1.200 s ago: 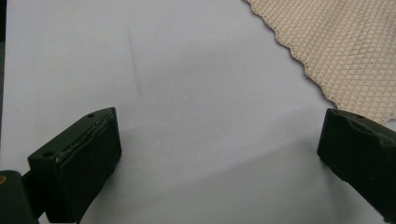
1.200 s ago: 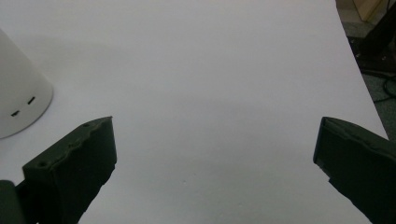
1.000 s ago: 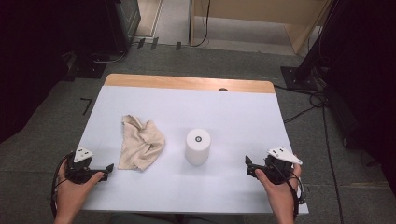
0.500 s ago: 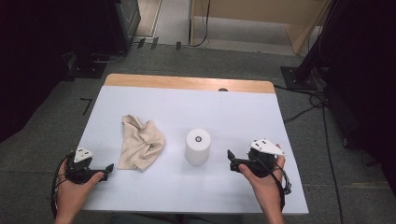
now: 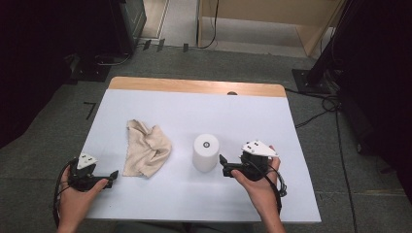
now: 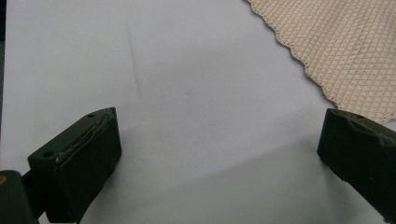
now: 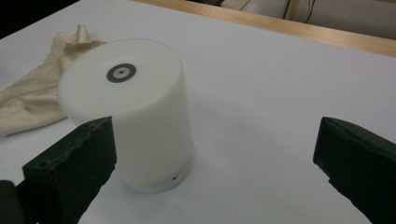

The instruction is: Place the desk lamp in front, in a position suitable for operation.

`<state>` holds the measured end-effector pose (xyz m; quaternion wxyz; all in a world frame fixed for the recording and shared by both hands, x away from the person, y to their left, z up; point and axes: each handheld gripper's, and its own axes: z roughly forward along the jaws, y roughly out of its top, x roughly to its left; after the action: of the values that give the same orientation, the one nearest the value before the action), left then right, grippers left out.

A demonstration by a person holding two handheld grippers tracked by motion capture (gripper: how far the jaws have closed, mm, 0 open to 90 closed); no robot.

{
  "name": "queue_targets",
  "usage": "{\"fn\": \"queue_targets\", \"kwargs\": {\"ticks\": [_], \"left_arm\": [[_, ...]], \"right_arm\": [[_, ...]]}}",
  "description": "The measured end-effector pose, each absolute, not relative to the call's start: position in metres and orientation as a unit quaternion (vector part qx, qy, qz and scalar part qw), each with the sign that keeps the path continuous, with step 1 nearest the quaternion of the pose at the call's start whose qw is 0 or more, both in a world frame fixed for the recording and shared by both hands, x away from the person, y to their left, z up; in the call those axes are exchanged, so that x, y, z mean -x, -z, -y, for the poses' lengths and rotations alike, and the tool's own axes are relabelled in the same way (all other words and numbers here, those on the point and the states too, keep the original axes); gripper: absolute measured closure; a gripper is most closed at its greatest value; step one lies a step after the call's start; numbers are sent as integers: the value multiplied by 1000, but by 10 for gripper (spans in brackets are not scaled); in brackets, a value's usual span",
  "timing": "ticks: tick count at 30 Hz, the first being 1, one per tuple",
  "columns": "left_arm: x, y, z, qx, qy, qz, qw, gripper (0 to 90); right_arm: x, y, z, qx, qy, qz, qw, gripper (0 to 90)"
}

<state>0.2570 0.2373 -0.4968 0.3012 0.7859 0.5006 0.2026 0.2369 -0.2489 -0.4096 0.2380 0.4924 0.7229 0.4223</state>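
A white cylinder [image 5: 206, 152] with a small grey ring on its top stands upright in the middle of the white table [image 5: 194, 111]. My right gripper [image 5: 223, 165] sits just to its right, open, jaws pointing at it. In the right gripper view the cylinder [image 7: 135, 112] stands just beyond the left jaw, not between the jaws. A crumpled beige cloth [image 5: 145, 148] lies left of the cylinder. Near the table's front left corner my left gripper [image 5: 113, 176] is open, close to the cloth's lower edge. In the left gripper view the cloth [image 6: 336, 51] lies past the right jaw.
The table's far edge is a wooden strip [image 5: 194, 86] with a small dark hole. Cables [image 5: 320, 109] and black stands [image 5: 92, 70] are on the grey floor around the table. Bare table surface lies behind and to the right of the cylinder.
My right gripper has moved left across the table, from near the right edge to right beside the cylinder. The left gripper has stayed put.
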Motion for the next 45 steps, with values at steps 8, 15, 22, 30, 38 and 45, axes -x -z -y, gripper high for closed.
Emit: {"fn": "queue_targets", "kwargs": {"ticks": [8,15,22,30,38,45], "left_arm": [[-257,497,-237,-786,-202,-501,301,0],[-257,497,-237,-786,-203,-500,301,0],[-257,497,-237,-786,-203,-500,301,0],[-257,497,-237,-787,-203,-500,301,0],[-257,497,-237,-787,-203,-500,301,0],[-257,497,-237,-786,-203,-500,301,0]], "right_arm": [[-243,412,225,-470,-433,-736,222,0],[-248,416,211,-460,-434,-743,219,0],[-253,419,198,-461,-440,-736,228,0],[-260,430,186,-457,-429,-745,227,0],[-265,441,177,-455,-427,-747,229,2],[-265,447,174,-461,-426,-741,239,69]]}}
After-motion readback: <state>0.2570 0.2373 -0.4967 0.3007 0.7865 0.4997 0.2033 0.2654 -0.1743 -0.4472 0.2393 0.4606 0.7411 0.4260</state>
